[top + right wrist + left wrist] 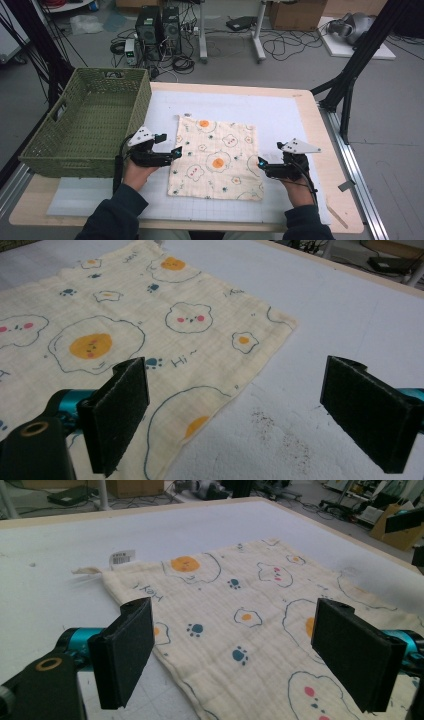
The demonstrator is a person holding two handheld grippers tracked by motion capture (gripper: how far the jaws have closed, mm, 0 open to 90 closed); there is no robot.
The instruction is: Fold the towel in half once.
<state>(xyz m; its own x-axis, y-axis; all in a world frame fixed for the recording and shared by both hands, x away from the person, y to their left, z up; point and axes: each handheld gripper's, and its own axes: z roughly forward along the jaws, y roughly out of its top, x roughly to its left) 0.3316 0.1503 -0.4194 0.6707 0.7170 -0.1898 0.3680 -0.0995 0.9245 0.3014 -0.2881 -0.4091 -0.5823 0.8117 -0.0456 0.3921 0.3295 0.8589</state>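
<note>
In the high view, one green woven basket [90, 122] sits just beyond and outward of the left gripper [176, 151]; nothing can be seen inside it. One cream cloth [216, 157] printed with fried eggs lies flat on the white mat [280, 117] between the two grippers: the left gripper is at its left edge, the right gripper [260, 164] at its right edge, each about halfway along. Bare mat stretches ahead of both grippers and outward of the right one up to the table [310, 115] edge. In the left gripper view, the jaws stand wide apart with nothing between them, straddling the cloth's near edge; a small white label [122, 556] shows at the corner ahead. In the right gripper view, the jaws are likewise spread wide and empty, one over the cloth's edge, the other over bare mat with a few dark specks [280, 432].
</note>
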